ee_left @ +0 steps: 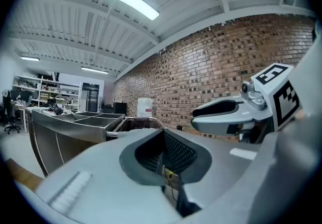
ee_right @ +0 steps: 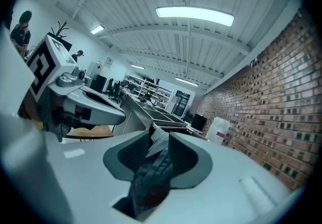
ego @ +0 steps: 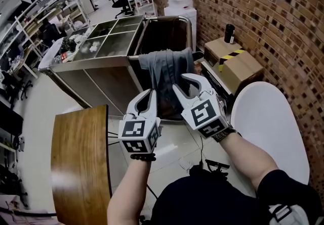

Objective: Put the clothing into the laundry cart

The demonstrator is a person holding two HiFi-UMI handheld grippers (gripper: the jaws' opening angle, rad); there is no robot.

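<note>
jaws of the right gripper [ee_right: 160, 142] are clamped on the one grey garment [ego: 169, 64], which hangs over the near rim of the single laundry cart [ego: 174, 34]; the left gripper [ee_left: 162, 152] has its jaws together, holding nothing.

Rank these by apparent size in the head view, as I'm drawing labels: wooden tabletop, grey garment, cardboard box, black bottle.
1. wooden tabletop, though it lies nearest the camera.
2. grey garment and cardboard box: too alike to rank.
3. black bottle, clearly smallest.
</note>
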